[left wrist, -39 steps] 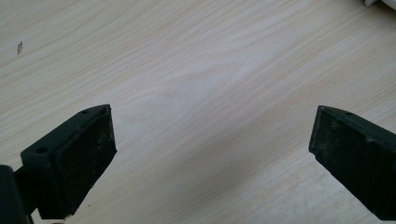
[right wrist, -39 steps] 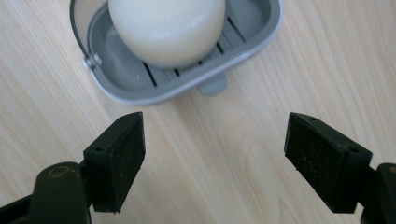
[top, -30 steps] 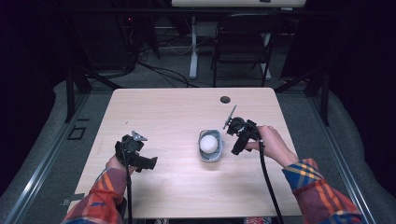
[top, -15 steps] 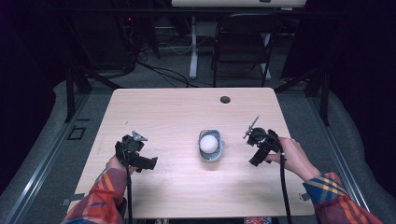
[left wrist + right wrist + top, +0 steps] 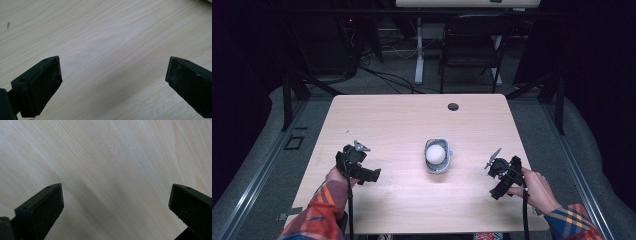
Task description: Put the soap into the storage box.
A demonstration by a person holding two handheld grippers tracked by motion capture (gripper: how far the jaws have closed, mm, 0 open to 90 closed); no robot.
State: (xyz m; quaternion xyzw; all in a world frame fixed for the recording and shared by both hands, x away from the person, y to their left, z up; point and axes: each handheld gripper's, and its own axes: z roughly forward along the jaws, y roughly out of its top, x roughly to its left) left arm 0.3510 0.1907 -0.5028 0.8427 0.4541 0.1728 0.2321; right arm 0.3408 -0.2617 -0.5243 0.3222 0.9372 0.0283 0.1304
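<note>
Since a second ago my right tongs (image 5: 498, 176) have swung away from the grey bowl (image 5: 438, 156) with its white ball (image 5: 435, 153) at mid-counter (image 5: 392, 120), jaws opening. Left tongs (image 5: 113, 82), right tongs (image 5: 116, 207) — both wide, empty; a careless return could tip the bowl.

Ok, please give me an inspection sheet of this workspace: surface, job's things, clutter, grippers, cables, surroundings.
Surface: table, light wood, bare; round hole near its far edge.
Job's things: white ball sits in grey cup, mid-table, apart from both grippers.
Clutter: nothing seen.
Grippers: left gripper open, nothing between the jaws, over bare wood. Right gripper open, jaws have just been opening, nothing between them, right of the cup.
Cables: one trails from each gripper toward the near edge; more lie on the floor behind the table.
Surroundings: dark room; chair and desk leg beyond the table.
</note>
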